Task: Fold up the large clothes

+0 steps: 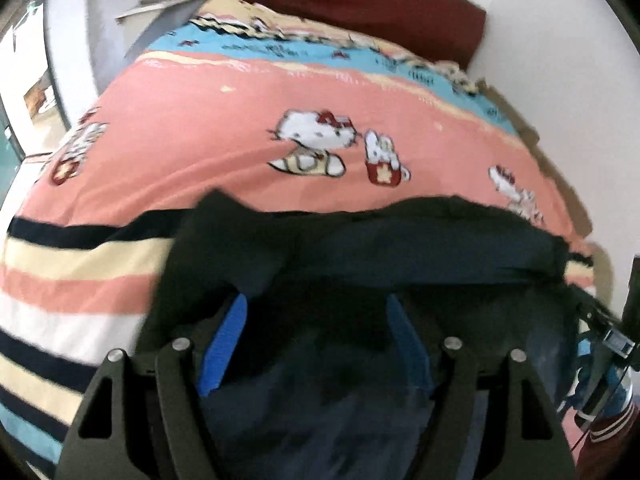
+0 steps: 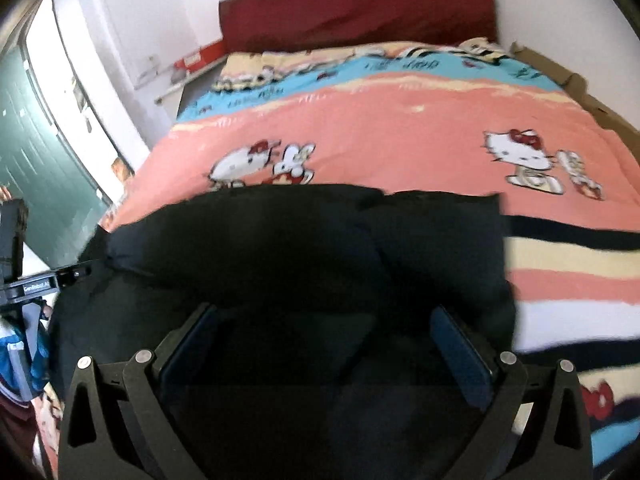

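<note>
Left wrist view: the left gripper, a black two-finger tool with blue pads, has its fingers spread wide. The dark navy, nearly black cloth garment fills the gap between them and lies bunched over the space at 12 o'clock of the tips. Whether the pads touch the fabric cannot be told; nothing is pinched between them.

Right wrist view: the right gripper, the same black make with dark blue pads, also stands wide open. The same dark garment lies under and ahead of it, its far edge running across the frame at 12 o'clock. No cloth is clamped between the fingers; contact with the pads cannot be told.

The garment rests on the near part of a bed covered by a pink, blue, cream and navy striped cotton sheet printed with white cartoon cats. A dark red padded headboard stands at 12 o'clock against a white wall. A green door shows at 9 o'clock in the right wrist view. The other tool's black frame shows at each view's inner edge
</note>
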Available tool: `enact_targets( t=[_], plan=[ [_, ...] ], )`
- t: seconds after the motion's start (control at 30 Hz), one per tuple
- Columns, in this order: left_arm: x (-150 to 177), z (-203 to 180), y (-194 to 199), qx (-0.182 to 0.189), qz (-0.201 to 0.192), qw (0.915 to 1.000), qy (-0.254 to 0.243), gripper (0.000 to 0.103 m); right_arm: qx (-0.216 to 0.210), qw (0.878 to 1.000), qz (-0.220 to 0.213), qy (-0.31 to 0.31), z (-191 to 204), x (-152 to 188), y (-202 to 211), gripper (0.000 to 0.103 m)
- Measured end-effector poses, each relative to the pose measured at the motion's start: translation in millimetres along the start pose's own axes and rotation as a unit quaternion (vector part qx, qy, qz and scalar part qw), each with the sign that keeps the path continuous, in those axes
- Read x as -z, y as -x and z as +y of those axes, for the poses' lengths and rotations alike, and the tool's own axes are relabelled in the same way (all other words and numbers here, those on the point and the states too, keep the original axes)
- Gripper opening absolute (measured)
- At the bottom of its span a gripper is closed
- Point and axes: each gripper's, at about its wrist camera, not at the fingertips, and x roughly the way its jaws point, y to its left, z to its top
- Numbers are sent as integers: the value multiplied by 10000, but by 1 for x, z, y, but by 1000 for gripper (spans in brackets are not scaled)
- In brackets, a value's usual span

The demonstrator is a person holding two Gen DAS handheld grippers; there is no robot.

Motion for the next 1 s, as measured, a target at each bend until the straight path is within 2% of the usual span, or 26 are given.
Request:
enact_targets(
  t=[0.27,0.4,0.6,0.73,0.8,0.9,1.0],
  plan=[
    [42,58,86,-142,-588,9974,392,72,276,9987,-249,-352,-32,36,81,102],
    [70,82,111,-122,-883,9952,414,72,358,9980,-227,-475,-42,60,107,103],
    [108,110,125,55,-904,9947,488,72,365,9965,-133,-735,-50,88,121,103],
    [127,127,125,202,-624,9956,663,72,338,9959,-117,-832,-57,99,124,103],
    [133,134,124,248,-531,9954,754,72,400,9957,-47,-830,-60,99,122,102],
    [134,139,117,525,-345,9937,931,72,319,9955,-70,-885,-66,97,118,103],
    [127,130,111,764,-367,9926,866,72,244,9951,5,-957,-71,94,106,103]
  ],
)
